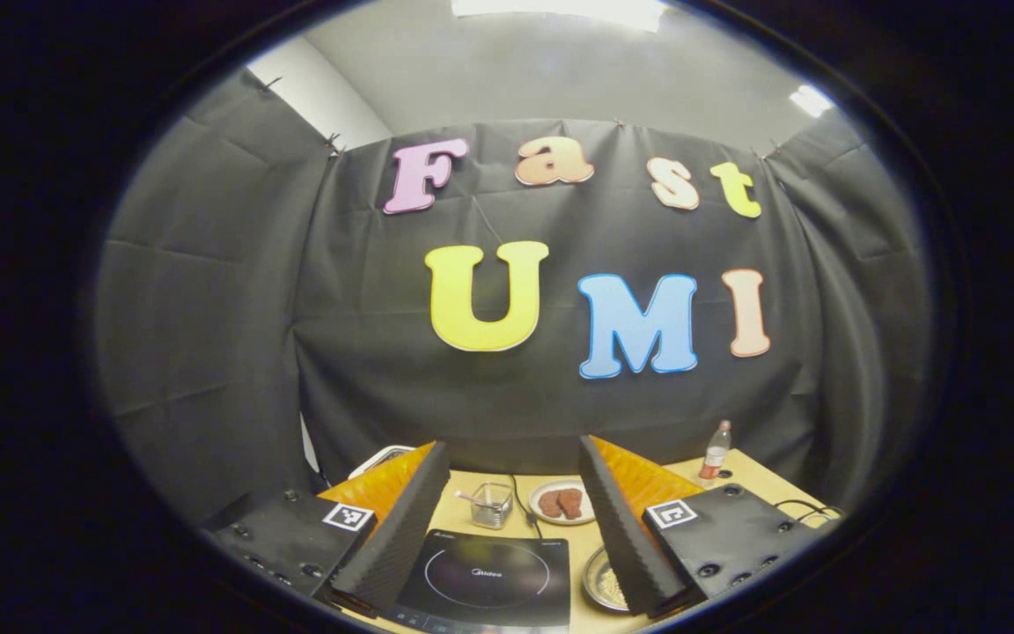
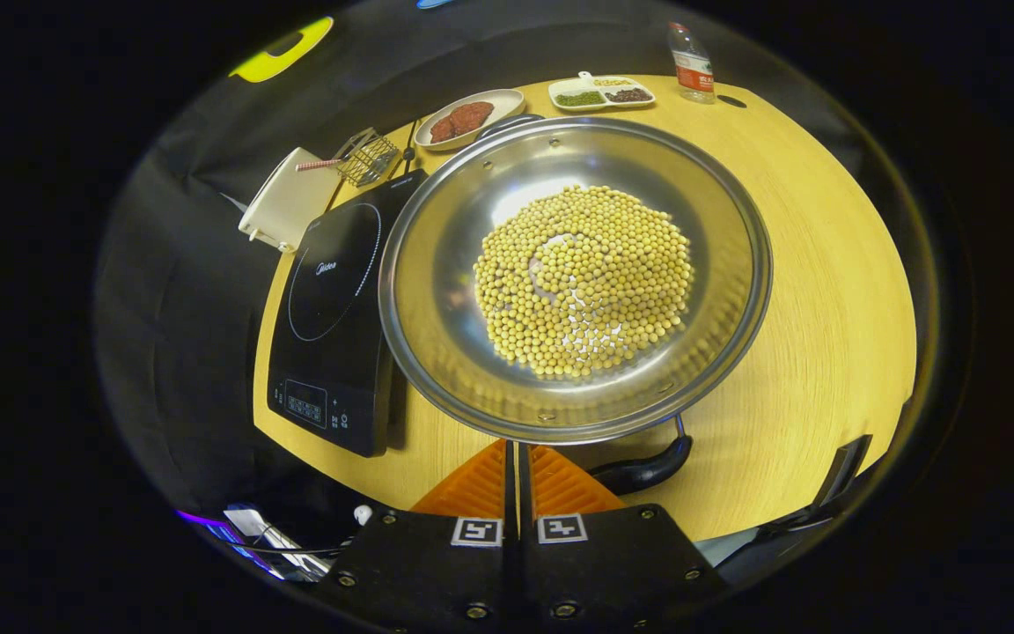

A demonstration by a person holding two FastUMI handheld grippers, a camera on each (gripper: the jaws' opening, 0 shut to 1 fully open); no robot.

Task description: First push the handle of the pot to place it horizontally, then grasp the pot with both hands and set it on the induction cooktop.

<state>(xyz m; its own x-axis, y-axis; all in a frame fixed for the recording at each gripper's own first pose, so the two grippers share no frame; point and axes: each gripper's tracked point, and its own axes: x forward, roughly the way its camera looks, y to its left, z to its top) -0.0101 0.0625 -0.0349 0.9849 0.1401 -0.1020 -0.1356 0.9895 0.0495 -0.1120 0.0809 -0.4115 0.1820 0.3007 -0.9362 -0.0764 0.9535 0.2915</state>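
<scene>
A: Where does the pot (image 2: 575, 280) sit?

B: In the right gripper view it stands on the yellow wooden bench (image 2: 824, 291), just to the right of the black induction cooktop (image 2: 334, 326), its rim overlapping the cooktop's edge in the picture. It is a wide steel pot with a heap of pale yellow beans (image 2: 584, 280) in the middle.

A: And the handle?

B: A dark handle (image 2: 645, 473) shows under the near rim, lying along the bench just beside the right gripper (image 2: 516, 462). Another handle peeks out at the far rim.

A: The right jaws?

B: Closed, the two fingers pressed together with nothing between them, their tips just short of the pot's near rim.

A: The left gripper (image 1: 516, 519)?

B: Its jaws stand wide open and hold nothing. In the left gripper view it is raised and looks toward the booth wall, with the cooktop (image 1: 489, 577) between the fingers below and a slice of the pot (image 1: 606, 581) by the right finger.

A: Anything else on the bench?

B: Behind the cooktop, a plate of brown patties (image 2: 466, 116), a wire basket (image 2: 368, 158), a white divided dish (image 2: 602, 91) and a bottle (image 2: 692, 63). A white box (image 2: 289, 204) lies at the far left edge.
</scene>
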